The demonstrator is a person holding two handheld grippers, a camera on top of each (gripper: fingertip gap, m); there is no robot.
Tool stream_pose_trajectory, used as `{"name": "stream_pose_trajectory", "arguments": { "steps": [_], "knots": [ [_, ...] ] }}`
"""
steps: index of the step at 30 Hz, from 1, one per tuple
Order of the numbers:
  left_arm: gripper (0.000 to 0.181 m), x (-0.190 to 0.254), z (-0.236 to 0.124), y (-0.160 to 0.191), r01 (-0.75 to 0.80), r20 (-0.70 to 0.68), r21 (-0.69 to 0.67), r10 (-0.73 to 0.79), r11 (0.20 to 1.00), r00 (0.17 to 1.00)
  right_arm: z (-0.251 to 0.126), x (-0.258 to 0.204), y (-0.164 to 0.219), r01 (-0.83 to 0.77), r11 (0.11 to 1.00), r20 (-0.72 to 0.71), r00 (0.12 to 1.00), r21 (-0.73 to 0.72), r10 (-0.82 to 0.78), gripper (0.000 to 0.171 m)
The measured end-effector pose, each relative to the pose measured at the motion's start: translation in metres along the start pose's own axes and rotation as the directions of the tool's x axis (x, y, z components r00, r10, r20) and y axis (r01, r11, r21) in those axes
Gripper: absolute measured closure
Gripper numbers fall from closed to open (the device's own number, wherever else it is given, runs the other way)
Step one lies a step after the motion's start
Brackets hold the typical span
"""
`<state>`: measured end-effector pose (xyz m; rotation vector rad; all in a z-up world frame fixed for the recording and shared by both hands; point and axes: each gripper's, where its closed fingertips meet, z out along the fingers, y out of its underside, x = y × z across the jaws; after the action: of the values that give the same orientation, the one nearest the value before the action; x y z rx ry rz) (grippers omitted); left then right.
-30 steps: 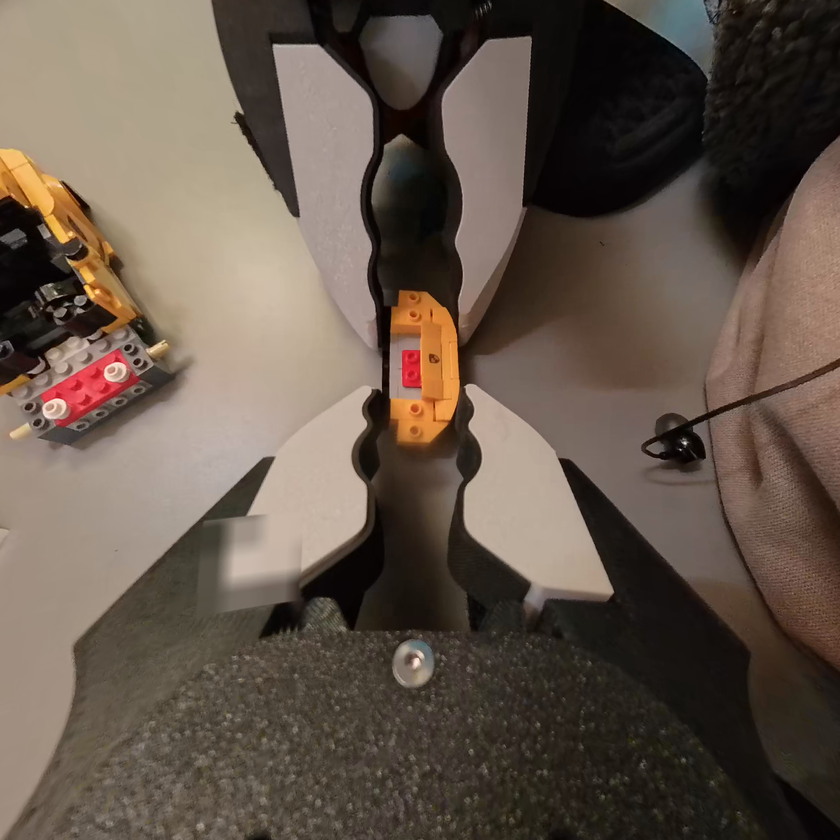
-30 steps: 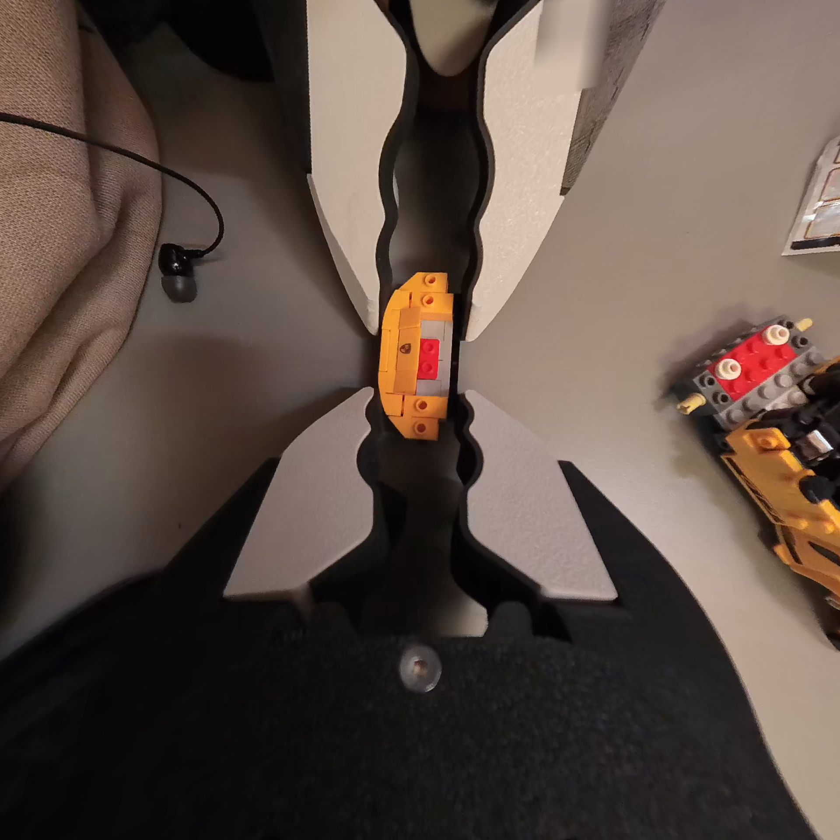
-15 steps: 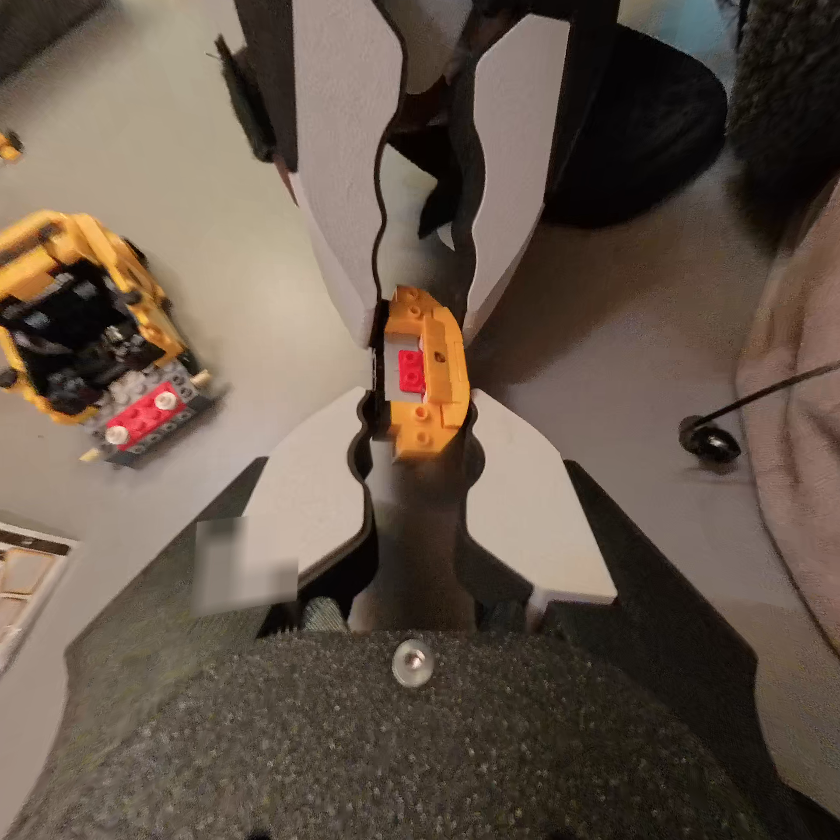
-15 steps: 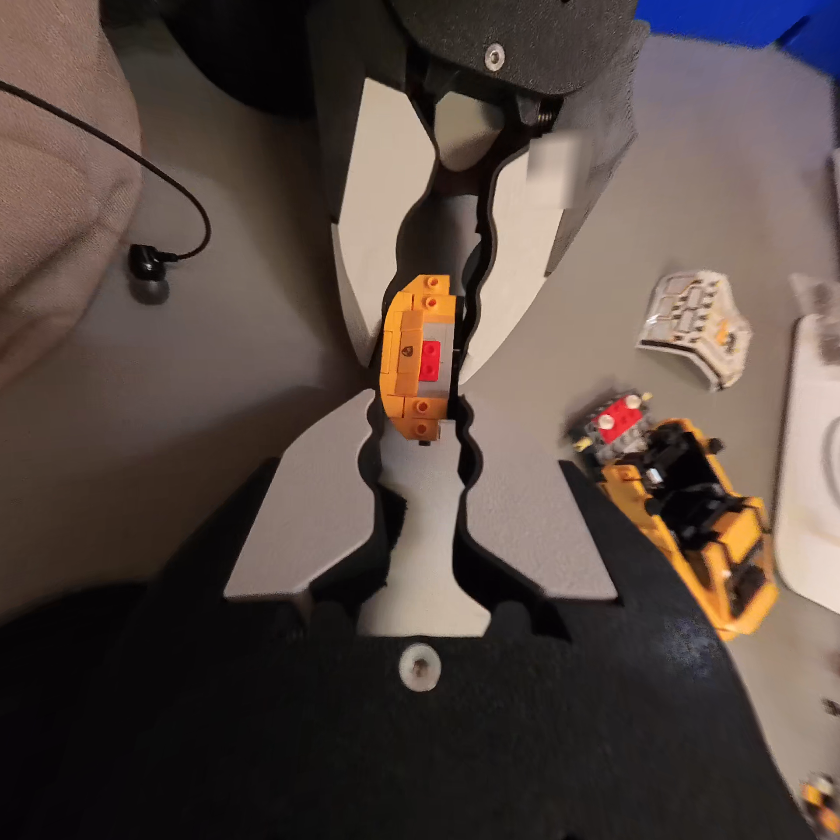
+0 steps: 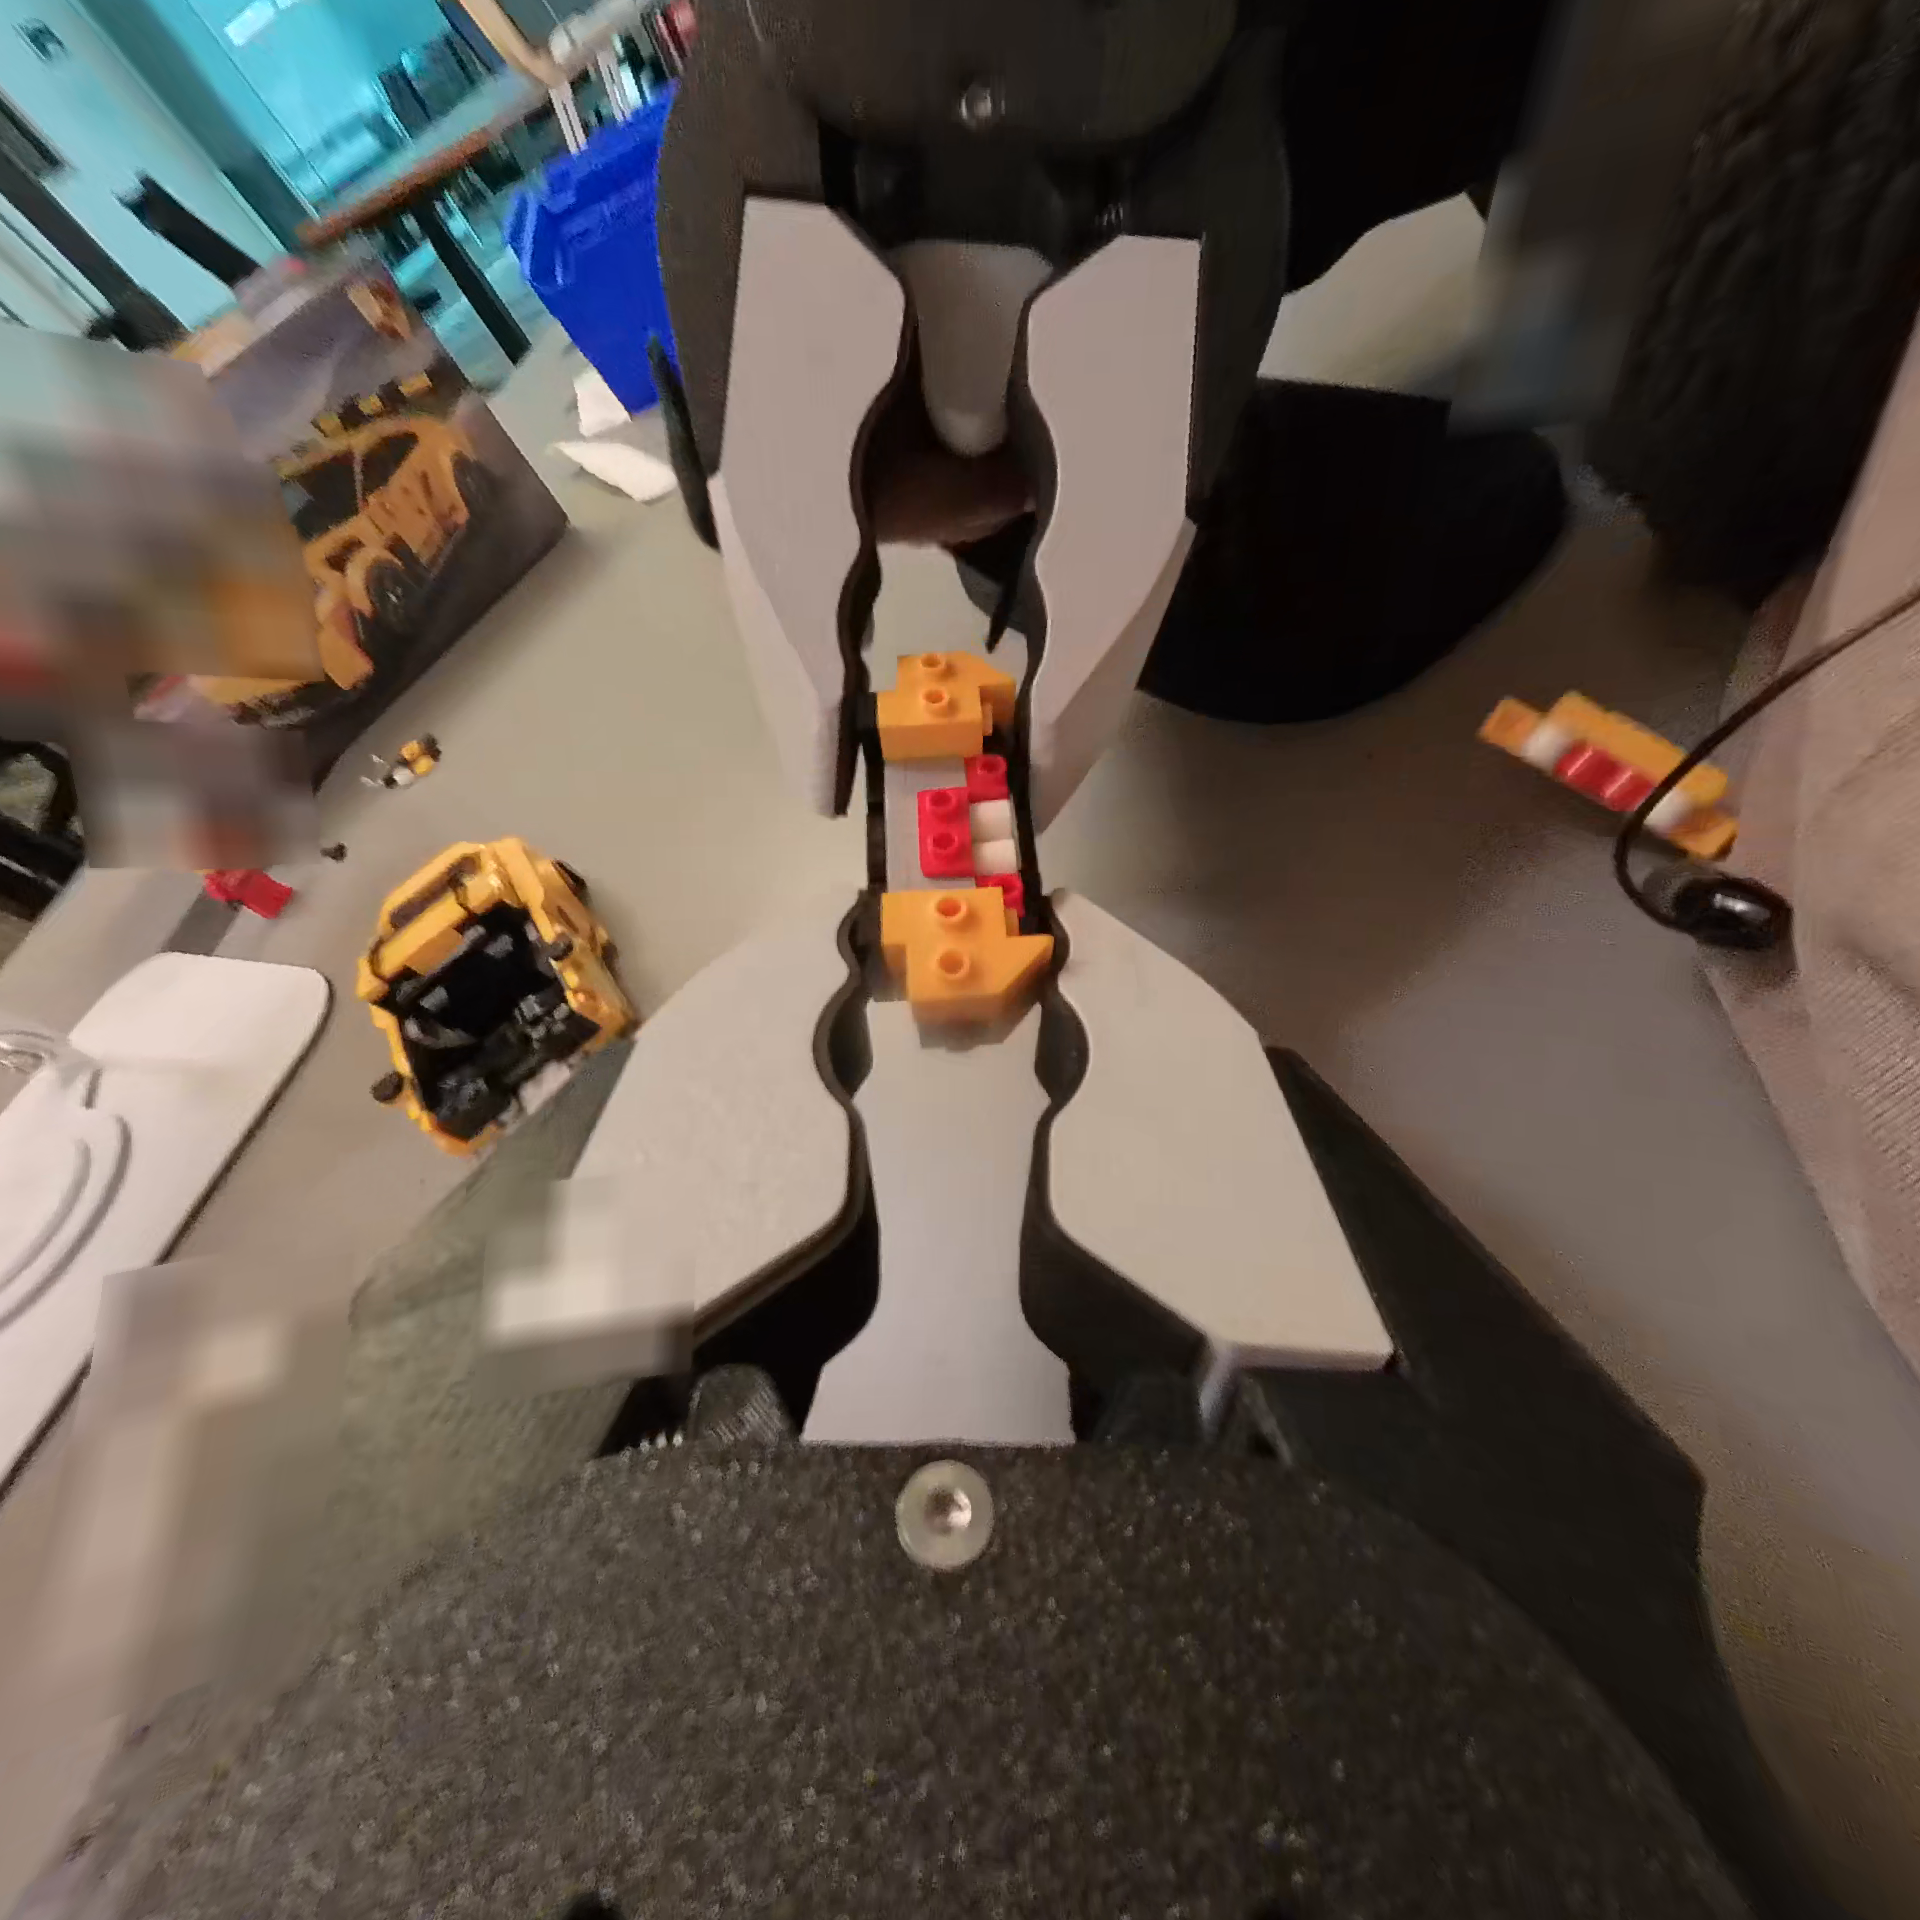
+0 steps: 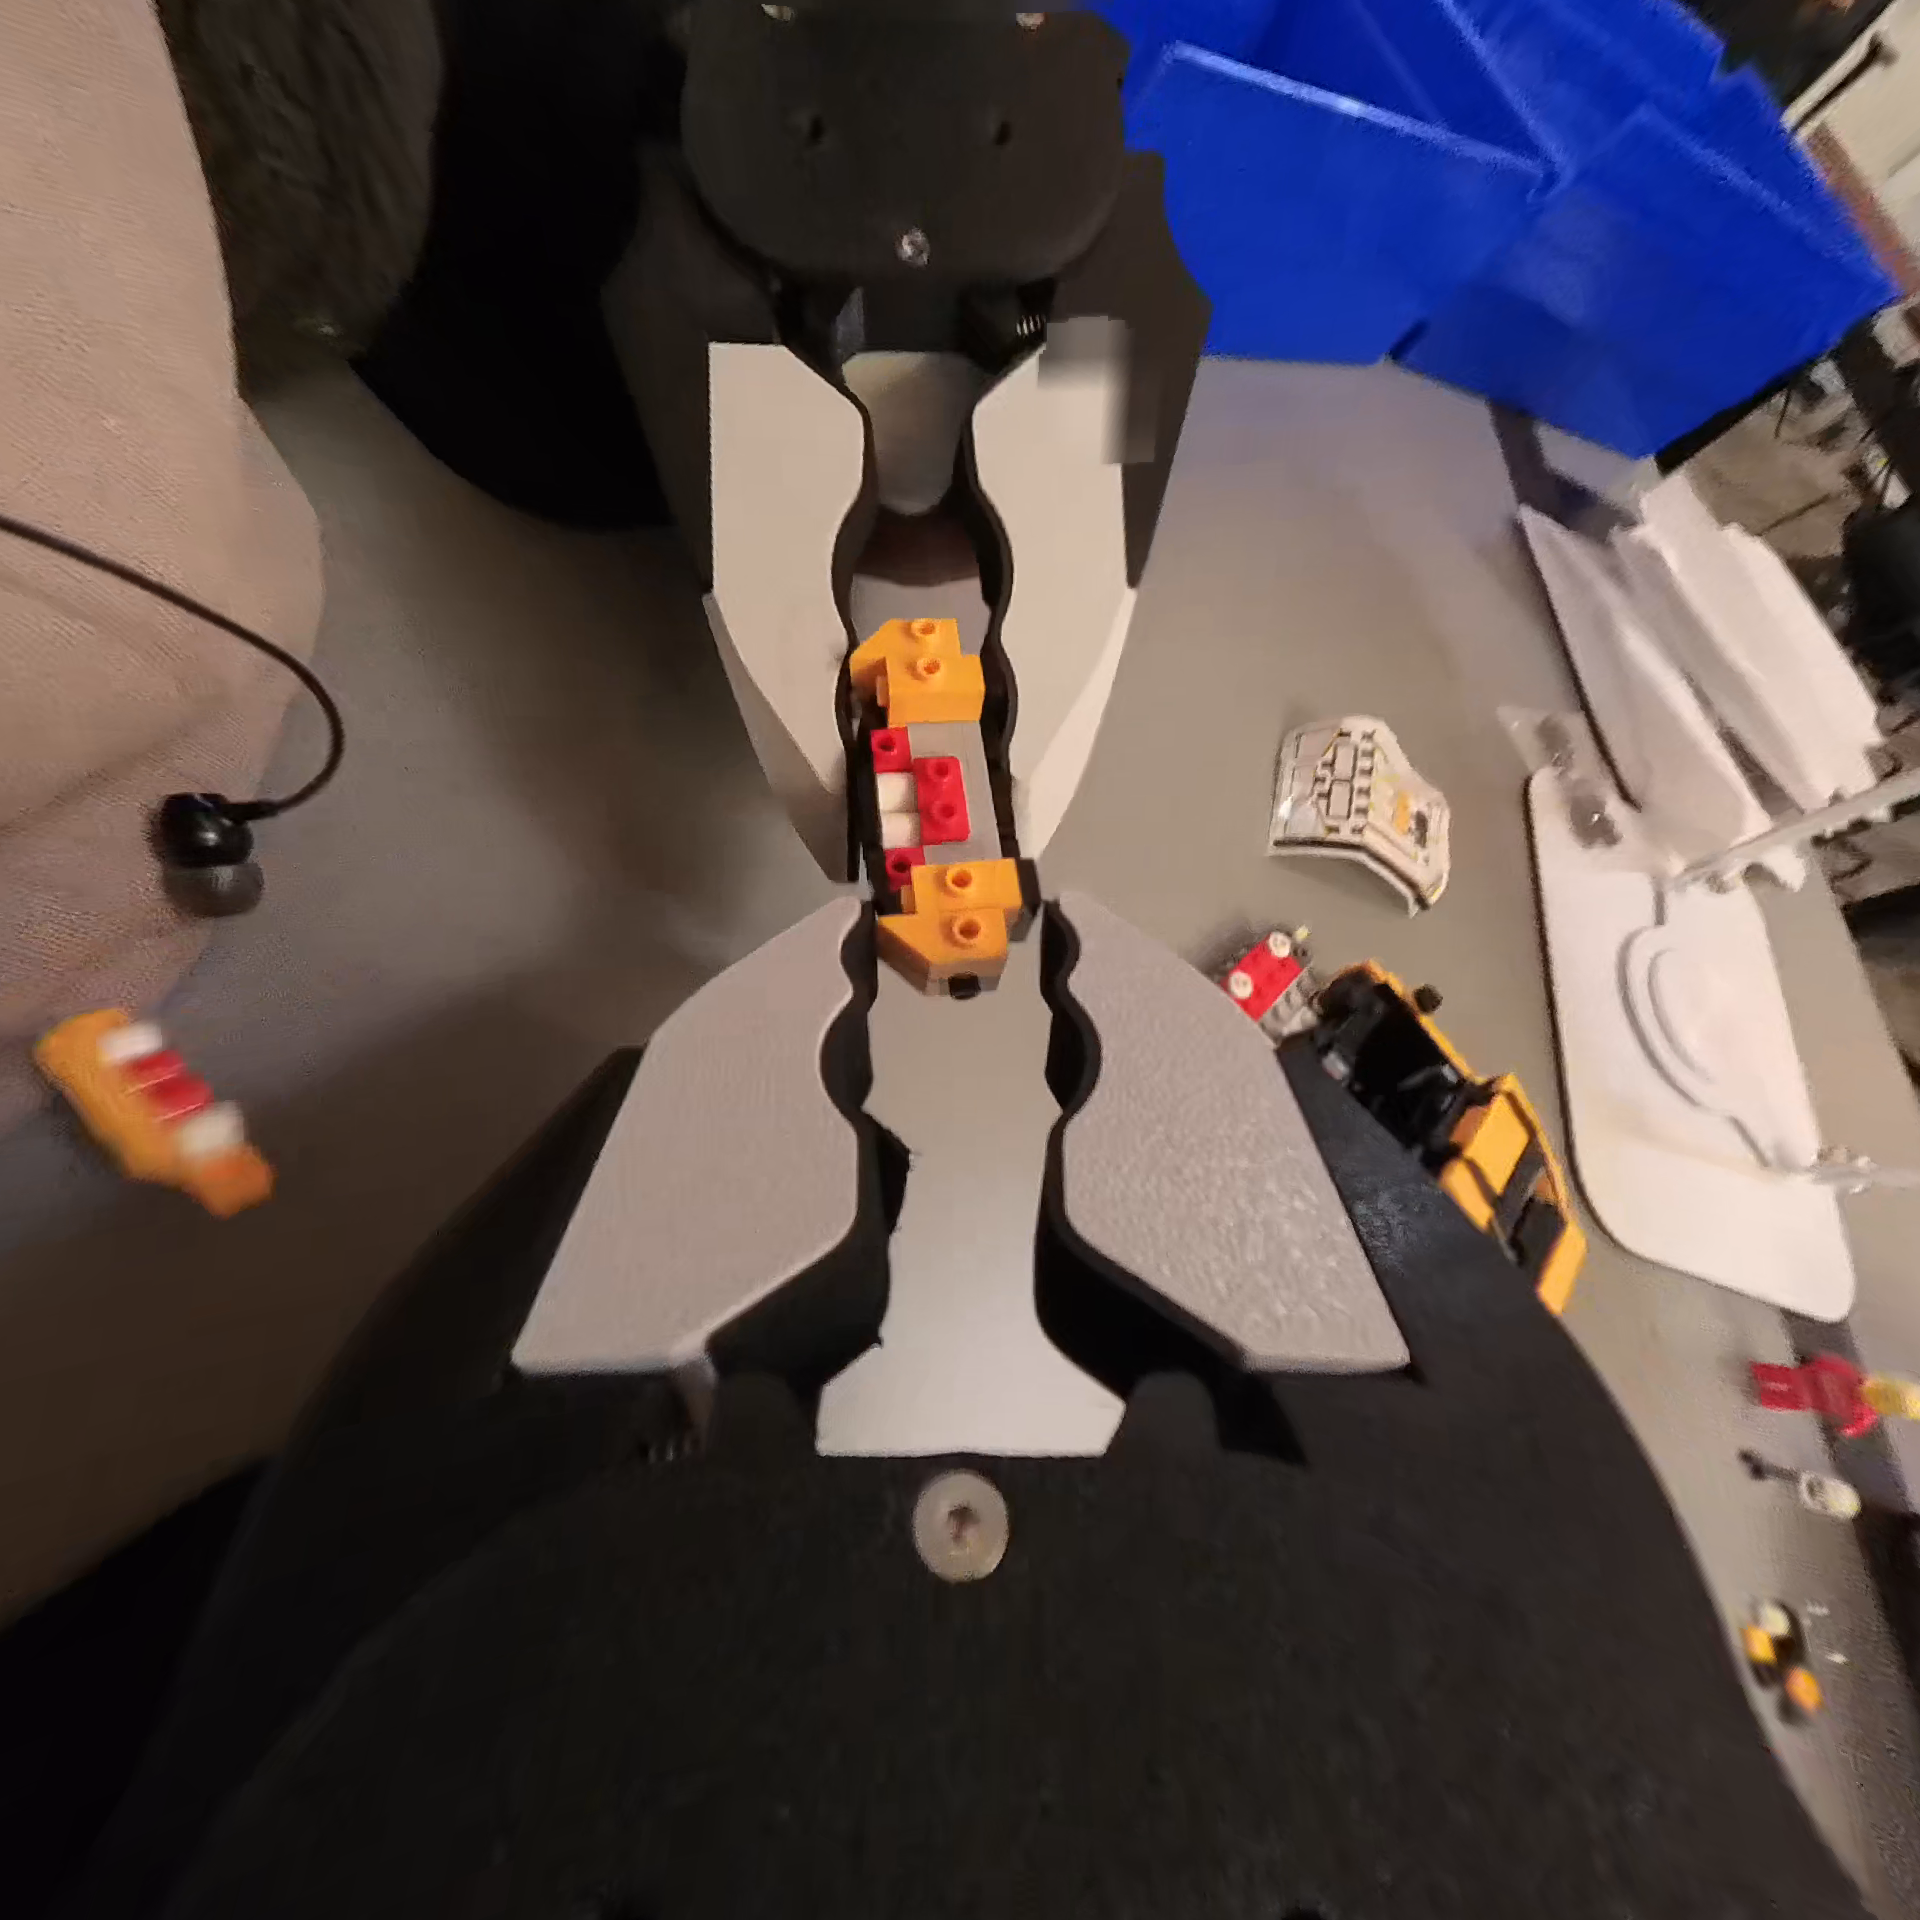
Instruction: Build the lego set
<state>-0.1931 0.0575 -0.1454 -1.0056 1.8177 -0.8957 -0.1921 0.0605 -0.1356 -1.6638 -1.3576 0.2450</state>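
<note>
A small sub-assembly (image 5: pixel 951 831) of orange, grey, red and white bricks is held above the grey table between both grippers, which meet tip to tip. My left gripper (image 5: pixel 951 925) is shut on its near orange end. My right gripper (image 6: pixel 951 925) is shut on the other end of the sub-assembly (image 6: pixel 940 810). A loose orange strip with red and white bricks (image 5: pixel 1605 774) lies on the table; it also shows in the right wrist view (image 6: pixel 151 1107). The partly built yellow car (image 5: pixel 488 987) sits on the table; it also shows in the right wrist view (image 6: pixel 1423 1101).
The set's box (image 5: pixel 384 520) stands at the back. A white tray (image 6: pixel 1683 1143) and a sticker sheet (image 6: pixel 1361 821) lie beside the car. Blue bins (image 6: pixel 1455 187) stand behind. A black earbud on a cord (image 5: pixel 1714 914) lies by beige fabric (image 6: pixel 104 520). Small loose pieces (image 6: pixel 1808 1392) are scattered about. My two grippers' fingertips are within a few centimetres of each other. Left tips and right tips are each some 15 centimeters from the partly built yellow car (image 5: pixel 488 987).
Both grippers rose and tilted up with the sub-assembly. Its curved orange front strip has come off and now lies on the table, baring the red and white bricks.
</note>
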Motion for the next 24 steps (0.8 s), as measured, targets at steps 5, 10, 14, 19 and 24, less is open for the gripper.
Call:
{"name": "stream_pose_trajectory", "arguments": {
  "steps": [5, 10, 14, 19, 24],
  "knots": [
    [0.153, 0.001, 0.004, 0.012, 0.104, -0.053, -0.045, -0.106, 0.994, 0.993, 0.003, 0.0, 0.009, -0.076, 0.997, 0.014, 0.997, 0.015, 0.076, 0.142],
    [0.153, 0.01, 0.011, 0.033, 0.18, -0.108, -0.162, -0.199, 0.97, 0.974, 0.01, -0.007, 0.021, -0.149, 0.989, 0.095, 0.984, -0.015, 0.15, 0.144],
    [0.148, 0.017, 0.016, 0.048, 0.176, -0.124, -0.247, -0.211, 0.953, 0.97, 0.013, -0.013, 0.036, -0.224, 0.972, 0.153, 0.96, -0.075, 0.234, 0.145],
    [0.146, 0.019, 0.017, 0.05, 0.19, -0.138, -0.261, -0.231, 0.947, 0.963, 0.018, -0.019, 0.057, -0.195, 0.96, 0.173, 0.958, -0.198, 0.23, 0.145],
    [0.152, 0.023, 0.017, 0.054, 0.165, -0.147, -0.292, -0.214, 0.942, 0.966, 0.022, -0.023, 0.062, -0.155, 0.958, 0.183, 0.962, -0.241, 0.201, 0.144]
  ]
}}
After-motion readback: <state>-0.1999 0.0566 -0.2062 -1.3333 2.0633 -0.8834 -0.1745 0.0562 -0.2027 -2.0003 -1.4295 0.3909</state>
